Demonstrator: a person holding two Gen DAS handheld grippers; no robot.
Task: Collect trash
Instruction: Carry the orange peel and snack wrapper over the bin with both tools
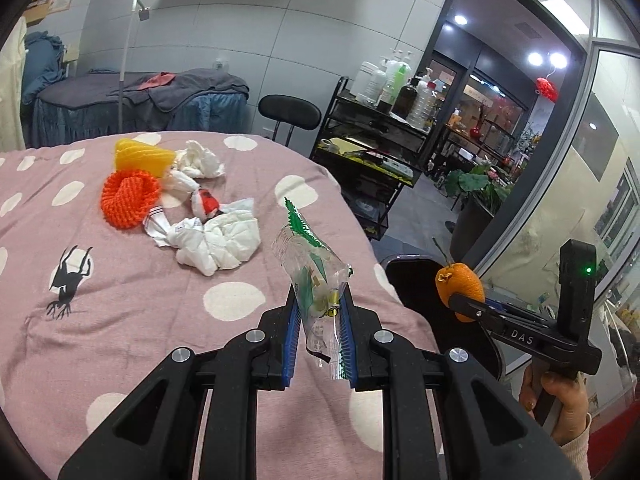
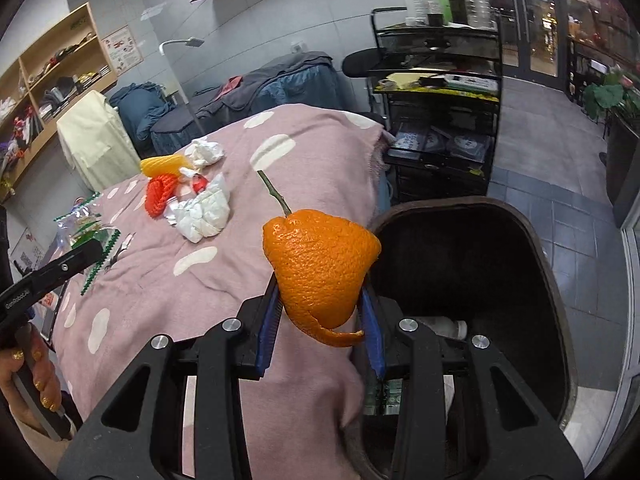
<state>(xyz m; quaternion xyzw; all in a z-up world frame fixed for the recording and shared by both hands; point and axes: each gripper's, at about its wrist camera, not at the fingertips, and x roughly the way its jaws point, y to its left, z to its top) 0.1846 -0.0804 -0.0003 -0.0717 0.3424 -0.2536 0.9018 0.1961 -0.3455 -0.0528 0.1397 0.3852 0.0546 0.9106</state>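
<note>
Left wrist view: left gripper (image 1: 320,316) squeezes clear crinkly plastic wrapper with green zigzag edge (image 1: 310,264), held up over pink spotty blanket (image 1: 120,300). Far left on blanket: white crumpled tissues (image 1: 218,240), orange foam net (image 1: 128,198), yellow foam net (image 1: 142,154). Keep squeeze tight; wrapper is slippery.

Right wrist view: right gripper (image 2: 320,320) pinches orange peel with green stem (image 2: 320,264). Big black bin (image 2: 472,280) sits near right, beside blanket edge. Move peel right, over dark hole, then let go. Wrapper goes next. Don't drop on floor.
</note>
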